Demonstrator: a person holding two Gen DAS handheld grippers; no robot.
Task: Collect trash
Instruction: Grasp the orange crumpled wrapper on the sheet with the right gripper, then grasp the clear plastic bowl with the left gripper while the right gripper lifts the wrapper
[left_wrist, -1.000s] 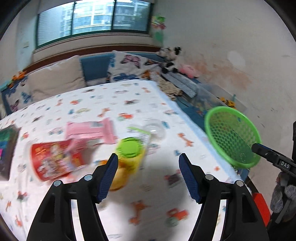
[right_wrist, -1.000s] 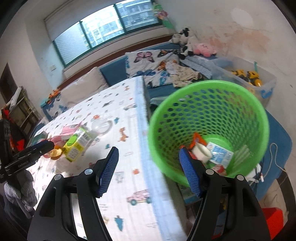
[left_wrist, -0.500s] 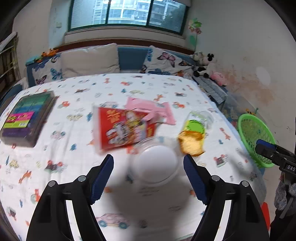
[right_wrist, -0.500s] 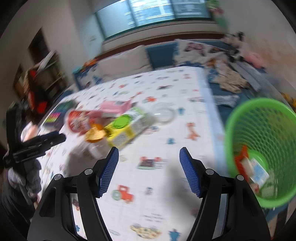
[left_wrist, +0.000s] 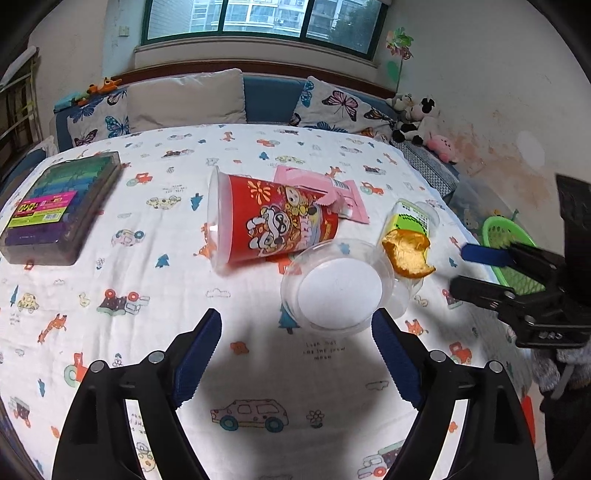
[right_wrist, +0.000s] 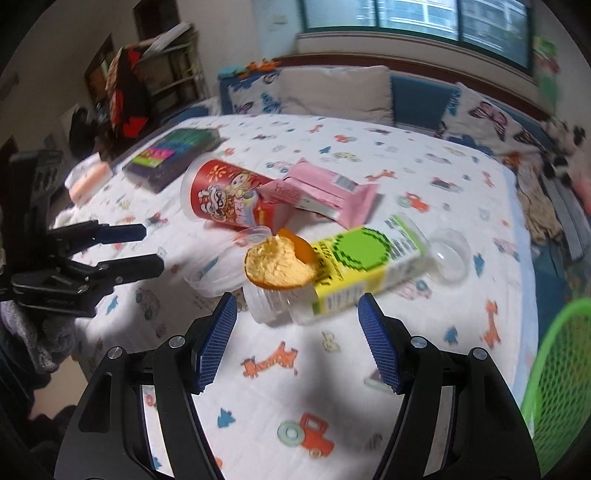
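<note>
Trash on the counter (left_wrist: 258, 369): I keep the right gripper (right_wrist: 297, 343) wide and empty, centre it on the yellow carton (right_wrist: 365, 266), close across the narrow sides; left gripper (left_wrist: 295, 354) likewise wide, empty.

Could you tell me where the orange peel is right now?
In both wrist views, the orange peel rests on the clear bottle, just right of the red cup.

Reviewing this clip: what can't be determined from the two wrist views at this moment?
- Green basket contents: cut off by the right wrist frame edge; tiny and behind the right gripper in the left view.
- Pink wrapper print: too small, blurred.
- Clear cup underside: hidden against the tablecloth.
</note>
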